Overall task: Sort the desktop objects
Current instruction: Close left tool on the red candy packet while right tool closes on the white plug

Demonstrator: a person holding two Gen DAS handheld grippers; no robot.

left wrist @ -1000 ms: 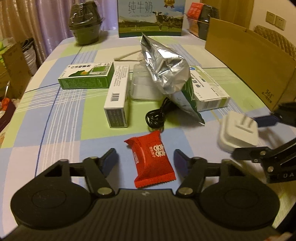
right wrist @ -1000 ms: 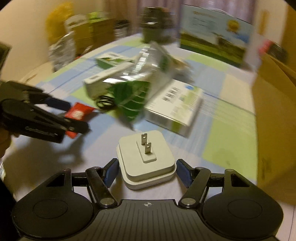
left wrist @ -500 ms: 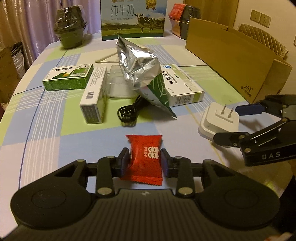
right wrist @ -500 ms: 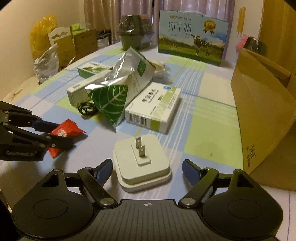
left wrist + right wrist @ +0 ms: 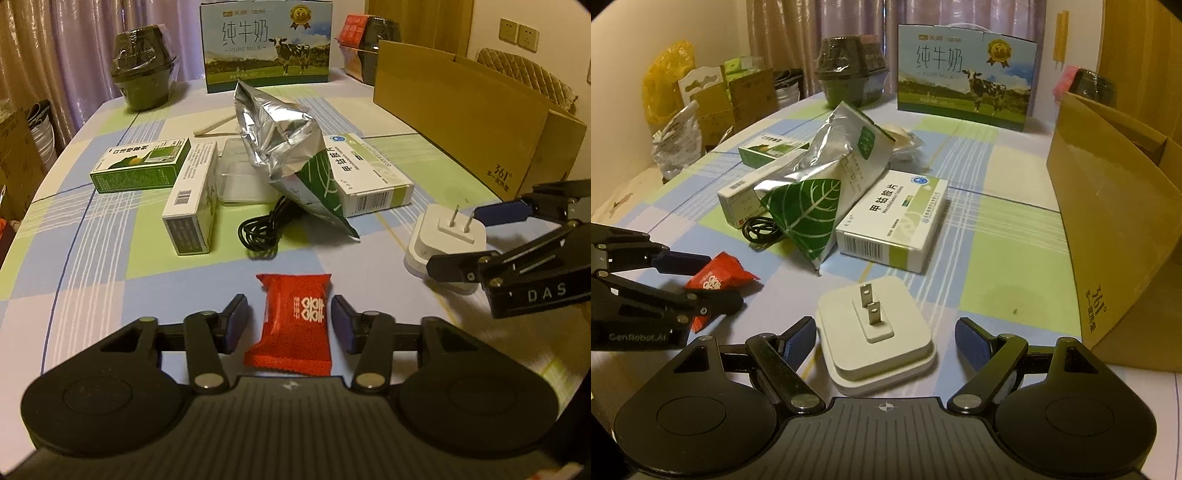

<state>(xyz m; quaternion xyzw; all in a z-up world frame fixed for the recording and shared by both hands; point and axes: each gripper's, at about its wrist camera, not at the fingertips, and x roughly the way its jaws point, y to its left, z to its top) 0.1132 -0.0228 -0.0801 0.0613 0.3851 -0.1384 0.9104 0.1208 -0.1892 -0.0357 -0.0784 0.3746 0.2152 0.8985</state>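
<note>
Right up front on the table (image 5: 92, 258), nothing was sorted yet: the red candy packet (image 5: 293, 321) sat between the left claw (image 5: 290, 321), released, and the white plug (image 5: 875, 328) inside the right claw (image 5: 886, 338), also released. Further back, boxes and the foil bag (image 5: 280, 144) were left untouched.

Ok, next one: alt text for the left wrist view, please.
The open left gripper straddles a red snack packet lying flat on a checked tablecloth. To its right, the open right gripper brackets a white plug adapter, prongs up. Behind lie medicine boxes, a foil bag and a black cable.
</note>
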